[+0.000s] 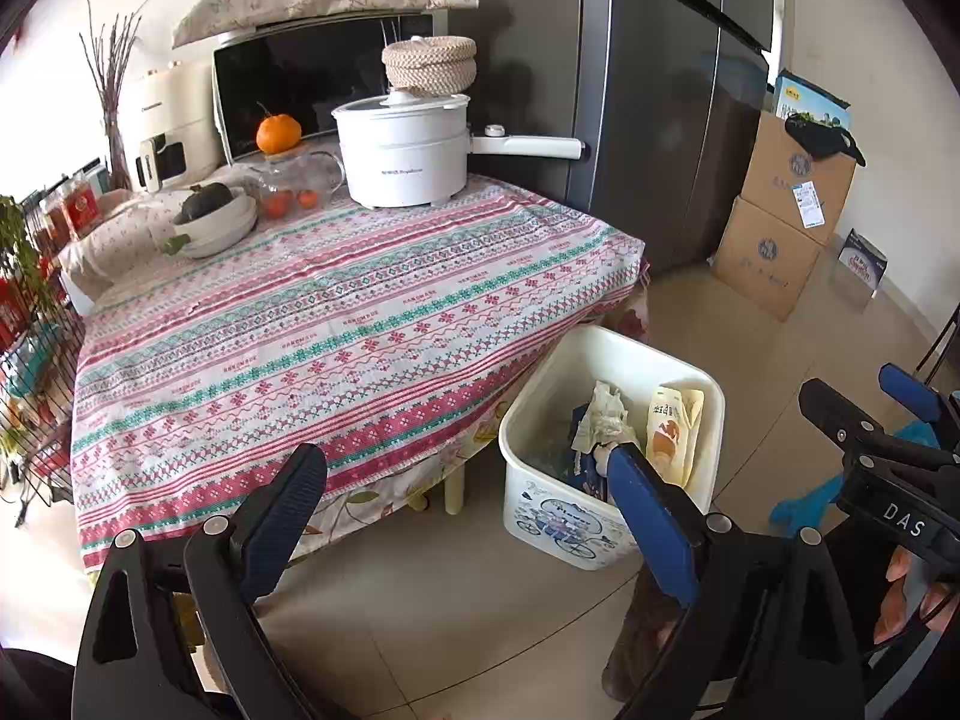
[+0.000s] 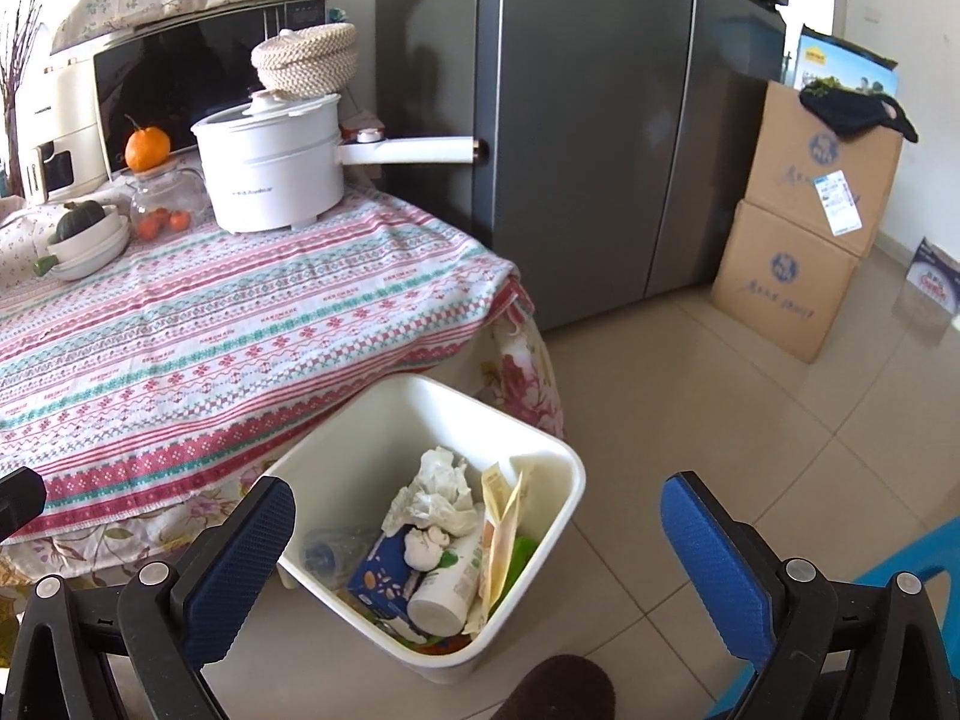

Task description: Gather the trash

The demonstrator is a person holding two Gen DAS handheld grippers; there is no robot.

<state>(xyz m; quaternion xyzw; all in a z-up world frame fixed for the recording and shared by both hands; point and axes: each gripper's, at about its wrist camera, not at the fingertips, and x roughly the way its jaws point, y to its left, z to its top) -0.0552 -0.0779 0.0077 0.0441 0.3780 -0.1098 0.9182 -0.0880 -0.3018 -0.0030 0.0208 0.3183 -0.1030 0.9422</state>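
Observation:
A white trash bin [image 1: 543,501] [image 2: 543,441] stands on the floor by the table's near right corner. It holds crumpled paper [image 2: 435,492], a yellow snack bag [image 1: 672,438] [image 2: 501,534], a white bottle [image 2: 447,591] and a blue carton [image 2: 384,570]. My left gripper [image 1: 465,474] is open and empty, above the floor between the table edge and the bin. My right gripper [image 2: 480,525] is open and empty, just above the bin's near side; it also shows in the left wrist view [image 1: 864,402] at the right edge.
The table with a striped cloth [image 1: 336,324] carries a white electric pot [image 1: 408,150], a glass jar with an orange [image 1: 278,133] on it, bowls [image 1: 213,222] and a microwave [image 1: 300,84]. A grey fridge [image 2: 600,120] and stacked cardboard boxes [image 2: 804,228] stand behind. A wire rack [image 1: 30,324] stands at the left.

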